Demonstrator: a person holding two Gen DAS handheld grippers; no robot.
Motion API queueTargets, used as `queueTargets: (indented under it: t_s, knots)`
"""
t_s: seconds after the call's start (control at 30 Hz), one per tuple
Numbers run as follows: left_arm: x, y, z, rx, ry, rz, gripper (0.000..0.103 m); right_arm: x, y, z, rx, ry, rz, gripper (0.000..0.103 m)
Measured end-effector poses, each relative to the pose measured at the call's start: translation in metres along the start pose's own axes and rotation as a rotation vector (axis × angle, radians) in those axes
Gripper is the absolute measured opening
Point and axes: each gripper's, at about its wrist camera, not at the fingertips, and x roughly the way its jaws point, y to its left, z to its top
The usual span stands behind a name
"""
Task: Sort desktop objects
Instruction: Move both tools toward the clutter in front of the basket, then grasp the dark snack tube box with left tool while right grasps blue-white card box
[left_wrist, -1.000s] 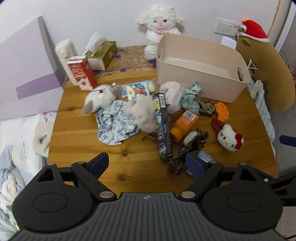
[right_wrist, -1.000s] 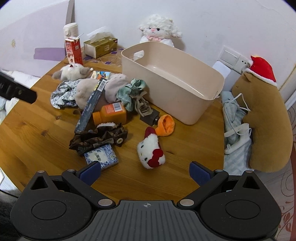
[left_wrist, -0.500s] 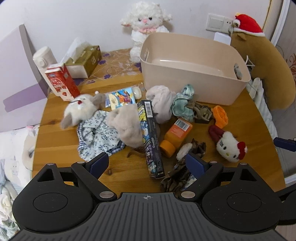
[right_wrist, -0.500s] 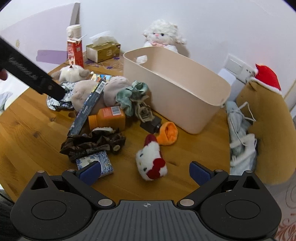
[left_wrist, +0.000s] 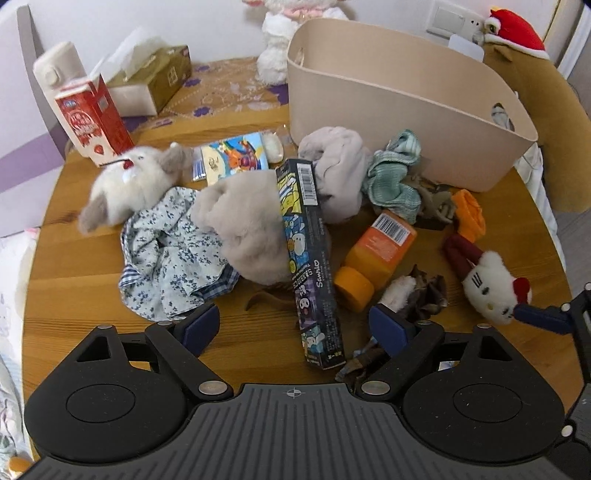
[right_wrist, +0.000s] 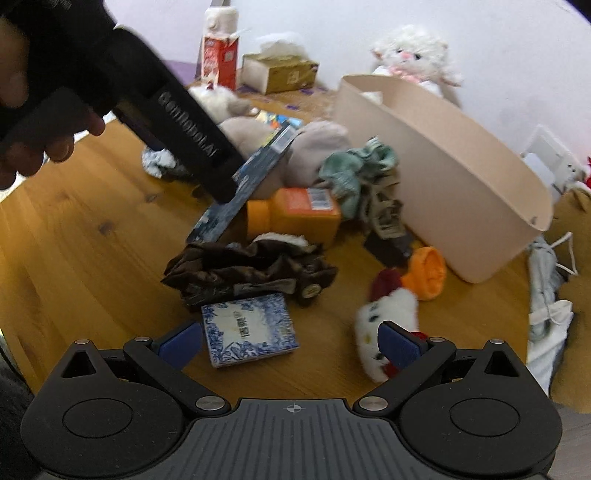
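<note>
My left gripper (left_wrist: 293, 326) hangs low over the pile, and its jaws are closing around the near end of a long dark cartoon-printed box (left_wrist: 310, 258) without touching it. An orange bottle (left_wrist: 380, 251) lies just right of that box. My right gripper (right_wrist: 290, 341) stands open. A small blue-and-white patterned box (right_wrist: 249, 328) lies between its fingers, and a white cat plush (right_wrist: 388, 314) sits at its right finger. A crumpled brown cloth (right_wrist: 251, 269) lies just beyond. The beige bin (left_wrist: 406, 99) stands empty at the back right.
A floral cloth (left_wrist: 173, 254), grey plush pieces (left_wrist: 243, 221), a teal cloth (left_wrist: 391, 177) and an orange cup (left_wrist: 469, 210) crowd the wooden table (left_wrist: 85, 295). A milk carton (left_wrist: 92, 122), tissue box (left_wrist: 155, 88) and lamb plush (right_wrist: 413, 55) stand at the back. A hand (right_wrist: 33, 122) holds the left gripper's body.
Both grippers have sunk toward the table, so the pile looks larger. The left gripper's body and the hand holding it have come into the right wrist view. The left jaws have narrowed slightly.
</note>
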Motion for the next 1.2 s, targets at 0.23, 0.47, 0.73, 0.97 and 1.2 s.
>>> queueTargets:
  t_s: [0.23,0.47,0.73,0.97,1.2]
  knots:
    - [0.024,0.002,-0.001,0.029,0.057,-0.022,0.065,0.023,0.004,0.0,-0.018,0.05,0.03,0.092]
    - [0.041,0.004,-0.001,0.037,0.099,-0.081,0.062,0.042,0.009,-0.001,-0.011,0.094,0.067,0.083]
    - [0.056,0.0,-0.003,0.111,0.149,-0.077,0.033,0.052,0.011,0.001,0.024,0.096,0.066,0.08]
    - [0.049,0.004,-0.011,0.158,0.124,-0.081,0.031,0.052,0.005,-0.004,0.082,0.102,0.131,0.062]
    - [0.033,0.009,-0.023,0.221,0.098,-0.118,0.03,0.042,0.001,-0.018,0.118,0.097,0.143,0.061]
